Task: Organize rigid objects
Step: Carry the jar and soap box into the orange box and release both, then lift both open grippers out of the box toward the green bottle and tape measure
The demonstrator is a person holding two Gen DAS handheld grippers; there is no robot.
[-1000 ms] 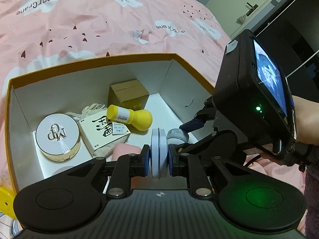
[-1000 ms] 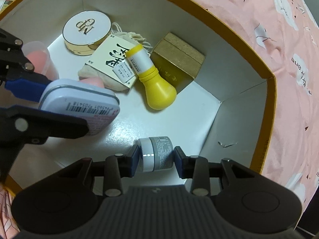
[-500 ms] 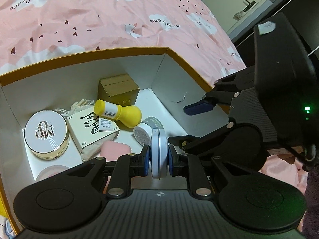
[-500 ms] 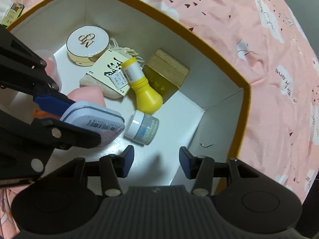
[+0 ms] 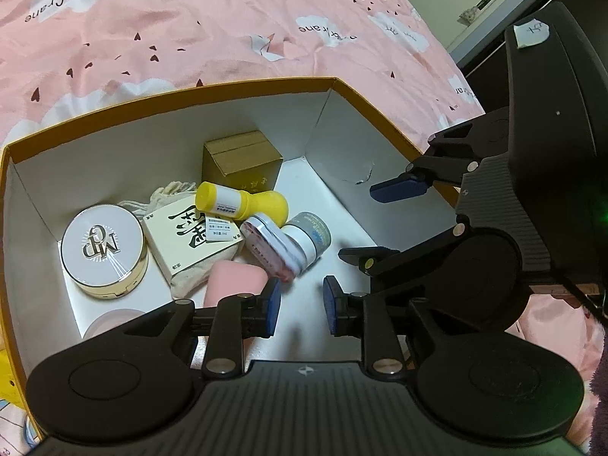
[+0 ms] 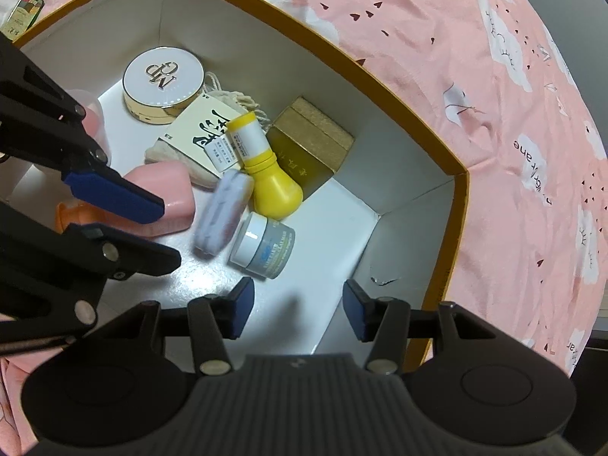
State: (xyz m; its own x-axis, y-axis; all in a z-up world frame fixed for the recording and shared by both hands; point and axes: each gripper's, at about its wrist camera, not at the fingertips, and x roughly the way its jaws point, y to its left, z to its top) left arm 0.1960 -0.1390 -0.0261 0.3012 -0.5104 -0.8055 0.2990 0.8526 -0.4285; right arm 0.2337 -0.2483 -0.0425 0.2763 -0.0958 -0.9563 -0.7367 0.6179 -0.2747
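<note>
The flat tin (image 5: 271,247) lies inside the yellow-rimmed box (image 5: 159,91), tipped on edge against the small grey jar (image 5: 309,237) (blurred in the right wrist view), its long axis slanting from the yellow bottle (image 5: 243,203) toward the left gripper (image 5: 300,309). That gripper's jaws are opening, nothing between them. The right gripper (image 6: 298,309) stands open, empty, over the box floor.

Left gripper (image 5: 300,306): matte black body, ribbed top plate stamped with a small star mark, blue pads on the fingers (image 5: 271,304), silver screws at the linkages. Right gripper (image 6: 298,309): identically built; a green light and a white paper label are seen on its housing.
</note>
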